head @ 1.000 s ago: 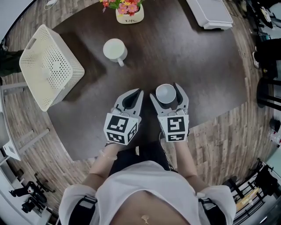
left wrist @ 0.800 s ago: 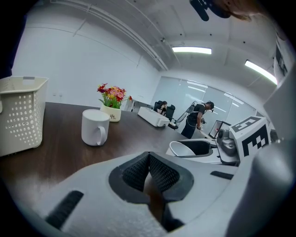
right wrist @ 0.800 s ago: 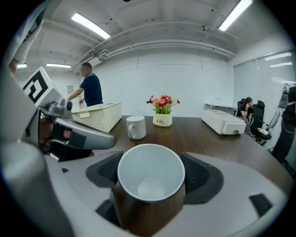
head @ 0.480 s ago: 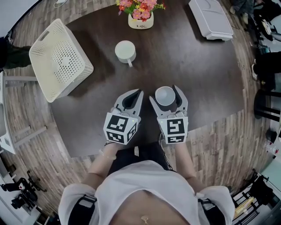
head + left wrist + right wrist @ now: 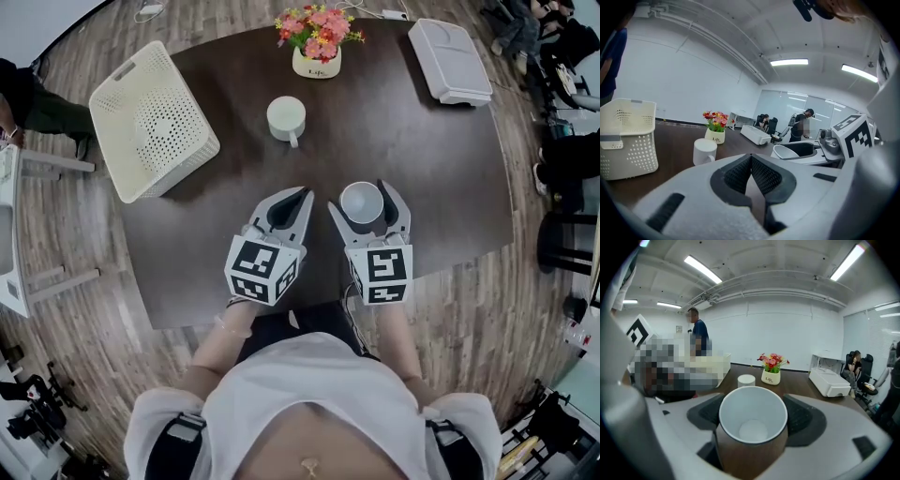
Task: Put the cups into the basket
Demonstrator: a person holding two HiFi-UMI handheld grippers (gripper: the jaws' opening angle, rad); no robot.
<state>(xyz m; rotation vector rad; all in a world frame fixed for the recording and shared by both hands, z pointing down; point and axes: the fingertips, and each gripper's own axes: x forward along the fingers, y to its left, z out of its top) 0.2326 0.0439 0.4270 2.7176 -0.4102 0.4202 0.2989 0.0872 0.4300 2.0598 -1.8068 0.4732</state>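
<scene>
My right hand-held gripper [image 5: 365,195] is clamped on the brown cup [image 5: 362,202], white inside and mouth up, with the pads pressing its round wall on either side. It sits low and near me at the front of the tabletop [image 5: 431,178], and I cannot tell whether its base rests on the wood or hangs just above it. My left hand-held gripper [image 5: 300,194] has its jaws together on nothing, just beside the right one. The basket [image 5: 155,122] is well apart from the cup, at the far left corner, and the way there is where I expect trouble. A smooth round wall held at two narrow places may turn or slide down if I tilt my wrist or swing fast. The white mug [image 5: 285,117] stands between me and the far side, near the flower pot [image 5: 317,61], so a low, careless path could knock it. The basket seems to sit right at the tabletop's edge, so bumping its rim might shove it off. Letting go too high could chip the cup.
</scene>
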